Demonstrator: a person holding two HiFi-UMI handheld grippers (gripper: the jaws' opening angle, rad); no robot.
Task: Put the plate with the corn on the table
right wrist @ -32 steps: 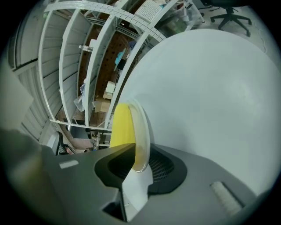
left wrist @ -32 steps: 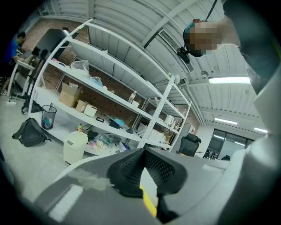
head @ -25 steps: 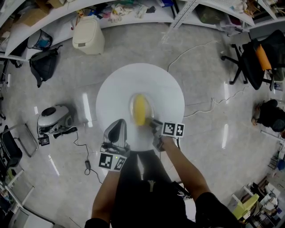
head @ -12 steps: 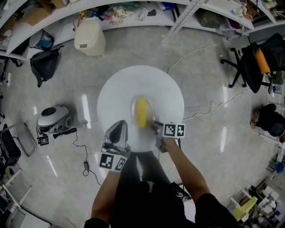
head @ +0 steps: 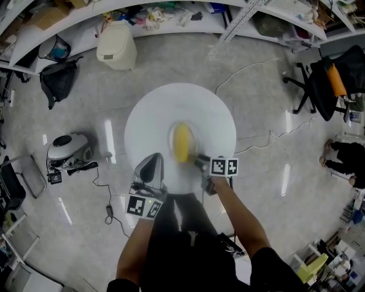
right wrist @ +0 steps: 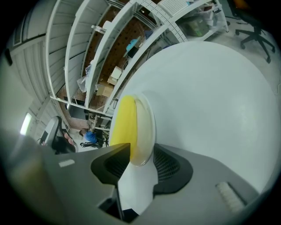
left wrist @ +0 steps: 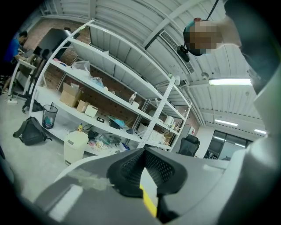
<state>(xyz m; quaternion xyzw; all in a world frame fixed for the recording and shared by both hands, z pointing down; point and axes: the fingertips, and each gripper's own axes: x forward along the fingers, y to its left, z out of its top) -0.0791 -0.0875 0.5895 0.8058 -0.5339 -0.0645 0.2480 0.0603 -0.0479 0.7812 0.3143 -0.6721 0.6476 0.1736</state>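
Note:
A clear plate [head: 171, 134] with a yellow corn cob [head: 181, 142] lies at the middle of the round white table [head: 154, 111]. My right gripper [head: 197, 160] is at the plate's near right rim. In the right gripper view its jaws are opening, and the plate's rim [right wrist: 147, 127] beside the corn [right wrist: 123, 123] stands between the pads of the right gripper [right wrist: 141, 156]. My left gripper [head: 151, 164] hovers at the table's front left edge, apart from the plate. In the left gripper view the left gripper [left wrist: 145, 151] has its tips together, with nothing held.
Around the table on the floor are a white bin [head: 116, 45], a black backpack [head: 55, 80], a grey and white machine [head: 68, 151] with cables, and an office chair [head: 325, 80]. A cluttered shelf [head: 171, 14] runs along the back. A person [head: 345, 153] is at the right edge.
The plate and both grippers keep their places on the table. The person at the right edge has shifted a little.

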